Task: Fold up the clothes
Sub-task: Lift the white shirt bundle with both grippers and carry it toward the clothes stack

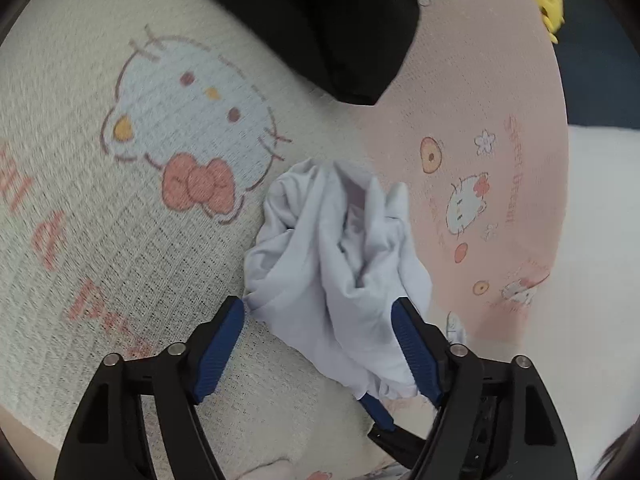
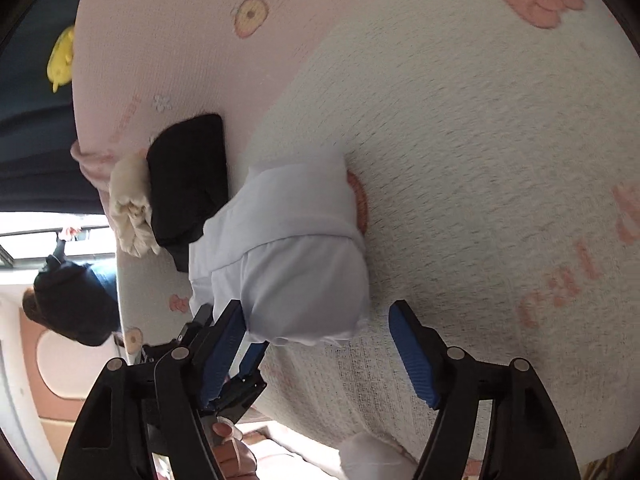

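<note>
While the left gripper [image 1: 320, 312] hangs over the blanket [image 1: 120, 240], its jaws stand released, the crumpled white garment [image 1: 340, 248] lying between and beyond them. From the right wrist, the right gripper [image 2: 316, 316] is likewise released, the garment [image 2: 288, 248] bunched by its left jaw, near black clothing [image 2: 188, 176].

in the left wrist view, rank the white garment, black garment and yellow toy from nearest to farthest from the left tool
1. White garment: crumpled on the blanket, lying between the open fingers of the left tool.
2. Black garment: folded, farther up the blanket, top centre.
3. Yellow toy: beyond the blanket's edge, top right.
</note>
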`<state>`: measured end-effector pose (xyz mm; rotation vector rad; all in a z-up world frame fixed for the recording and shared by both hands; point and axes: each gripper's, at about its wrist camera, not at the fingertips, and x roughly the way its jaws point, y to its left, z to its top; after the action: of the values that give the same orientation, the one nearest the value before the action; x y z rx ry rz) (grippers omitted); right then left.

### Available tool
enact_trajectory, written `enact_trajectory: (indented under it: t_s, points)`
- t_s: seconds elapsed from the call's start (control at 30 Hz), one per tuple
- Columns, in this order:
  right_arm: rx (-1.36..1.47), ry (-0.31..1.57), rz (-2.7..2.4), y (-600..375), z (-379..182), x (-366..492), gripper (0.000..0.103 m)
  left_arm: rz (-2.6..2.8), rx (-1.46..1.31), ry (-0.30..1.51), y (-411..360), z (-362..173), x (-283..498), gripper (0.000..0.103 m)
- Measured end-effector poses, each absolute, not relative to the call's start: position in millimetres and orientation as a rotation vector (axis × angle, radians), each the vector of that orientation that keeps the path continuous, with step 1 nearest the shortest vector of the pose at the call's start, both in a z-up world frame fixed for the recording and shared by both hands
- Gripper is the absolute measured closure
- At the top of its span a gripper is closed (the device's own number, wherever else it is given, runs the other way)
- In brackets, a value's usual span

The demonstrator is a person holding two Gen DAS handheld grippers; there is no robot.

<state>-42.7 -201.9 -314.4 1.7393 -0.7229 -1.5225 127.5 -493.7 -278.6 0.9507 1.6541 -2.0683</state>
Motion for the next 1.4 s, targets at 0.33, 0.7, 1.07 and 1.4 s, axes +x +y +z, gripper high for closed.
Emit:
enact_trajectory:
  t_s: [0.33,0.7,1.07,1.4]
  points:
    - [1.756,-0.825,-1.538,-187,-317,-62,0.026,-2.156,0.923,1.557,-507,-251,113,0.020]
    - [1.812,-0.865,-1.497,-226,-326,-68,0.026,-2.072,0.904,1.643,-514,-276,76,0.020]
    - [1.812,-0.781,-1.534,-247,-320,-69,0.034,-2.115,0.938,1.550,-501,-277,70,0.020]
    - [1.755,-0.822,-1.503,-243,-323,-66,0.033,-2.144,0.899,1.540,-489,-282,91,0.033]
